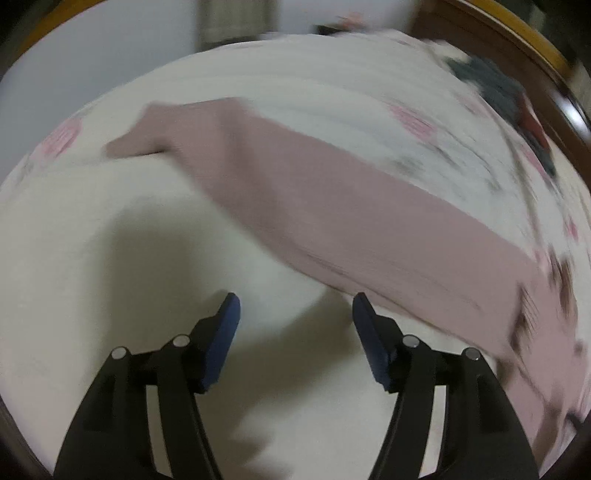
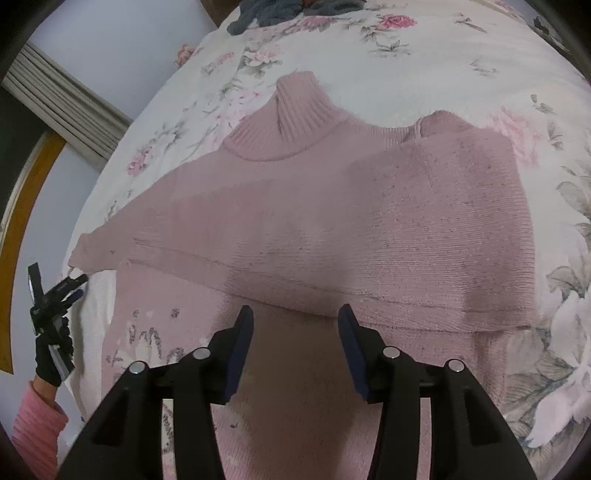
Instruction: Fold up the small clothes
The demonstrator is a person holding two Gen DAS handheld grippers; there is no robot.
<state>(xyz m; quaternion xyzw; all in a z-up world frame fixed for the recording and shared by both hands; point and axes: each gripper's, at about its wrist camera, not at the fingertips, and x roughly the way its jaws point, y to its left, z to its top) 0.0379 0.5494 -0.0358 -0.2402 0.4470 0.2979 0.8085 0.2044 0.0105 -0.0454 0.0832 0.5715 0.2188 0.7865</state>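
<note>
The pink sweater [image 2: 332, 221] is lying flat on the flowered bedspread [image 2: 461, 66], one sleeve apparently folded across. Both the left gripper [image 1: 293, 306] and right gripper [image 2: 295, 317] are hovering spread, empty. Next: pinching the other sleeve.

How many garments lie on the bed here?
2 at least: a pink turtleneck sweater spread before the open right gripper, and a dark heap at the far edge, possibly several pieces.

light: dim, flat indoor | left wrist view: heavy motion blur | right wrist view: sharp | edges: fisheye-curved, dark corners
</note>
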